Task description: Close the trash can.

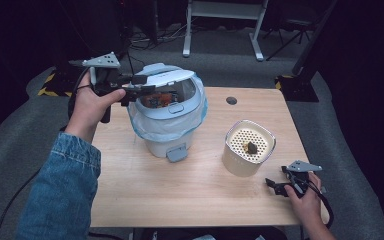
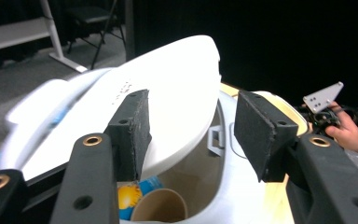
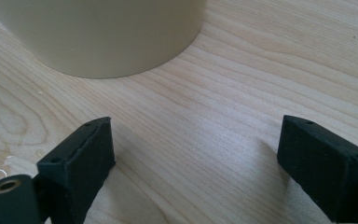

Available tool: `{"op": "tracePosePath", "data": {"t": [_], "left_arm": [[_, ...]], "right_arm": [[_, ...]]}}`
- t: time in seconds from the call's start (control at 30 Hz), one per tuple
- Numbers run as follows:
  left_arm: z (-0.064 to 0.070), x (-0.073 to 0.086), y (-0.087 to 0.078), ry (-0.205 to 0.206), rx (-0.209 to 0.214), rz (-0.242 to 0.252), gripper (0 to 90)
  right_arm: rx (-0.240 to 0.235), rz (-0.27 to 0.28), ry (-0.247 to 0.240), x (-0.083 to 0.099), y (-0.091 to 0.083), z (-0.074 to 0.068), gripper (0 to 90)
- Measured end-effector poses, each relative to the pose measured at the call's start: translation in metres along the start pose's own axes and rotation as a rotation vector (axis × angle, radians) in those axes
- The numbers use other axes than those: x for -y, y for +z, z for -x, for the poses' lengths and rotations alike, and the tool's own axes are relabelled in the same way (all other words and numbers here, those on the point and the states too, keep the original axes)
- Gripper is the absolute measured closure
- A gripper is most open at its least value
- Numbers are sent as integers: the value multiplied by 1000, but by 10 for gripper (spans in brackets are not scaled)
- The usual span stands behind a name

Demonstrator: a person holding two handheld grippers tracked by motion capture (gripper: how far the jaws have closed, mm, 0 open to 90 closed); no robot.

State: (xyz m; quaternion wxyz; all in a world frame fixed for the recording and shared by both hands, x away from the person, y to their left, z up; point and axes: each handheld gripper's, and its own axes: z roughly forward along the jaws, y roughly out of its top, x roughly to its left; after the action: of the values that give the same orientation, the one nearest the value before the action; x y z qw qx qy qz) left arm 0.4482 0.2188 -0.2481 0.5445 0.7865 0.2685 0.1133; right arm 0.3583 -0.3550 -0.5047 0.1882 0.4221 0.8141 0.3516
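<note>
I am holding my left gripper [image 1: 139,91] at the rim of the white bin [image 1: 167,117], which is standing on the wooden table [image 1: 190,190] toward its far left. In the left gripper view its jaws are standing apart, and the raised lid [image 2: 168,93] is lying between them against the left pad; I cannot tell whether they are gripping it. A faint mark is showing on the lid, too blurred to read. Inside the bin a paper cup [image 2: 161,207] and a yellow-and-blue item [image 2: 129,198] are lying. A plastic liner [image 1: 140,125] is hanging over the bin's rim.

The beige perforated container [image 1: 249,147] is standing to the right, holding one small dark piece [image 1: 252,147]. My right gripper [image 1: 279,187] is resting just beside it, jaws wide apart and holding nothing.
</note>
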Motion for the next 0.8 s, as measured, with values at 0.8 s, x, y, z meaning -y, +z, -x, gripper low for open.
{"op": "tracePosePath", "data": {"t": [0.8], "left_arm": [[8, 8, 47, -24, -36, -98, 572]], "right_arm": [[2, 0, -2, 0, 0, 0, 109]]}}
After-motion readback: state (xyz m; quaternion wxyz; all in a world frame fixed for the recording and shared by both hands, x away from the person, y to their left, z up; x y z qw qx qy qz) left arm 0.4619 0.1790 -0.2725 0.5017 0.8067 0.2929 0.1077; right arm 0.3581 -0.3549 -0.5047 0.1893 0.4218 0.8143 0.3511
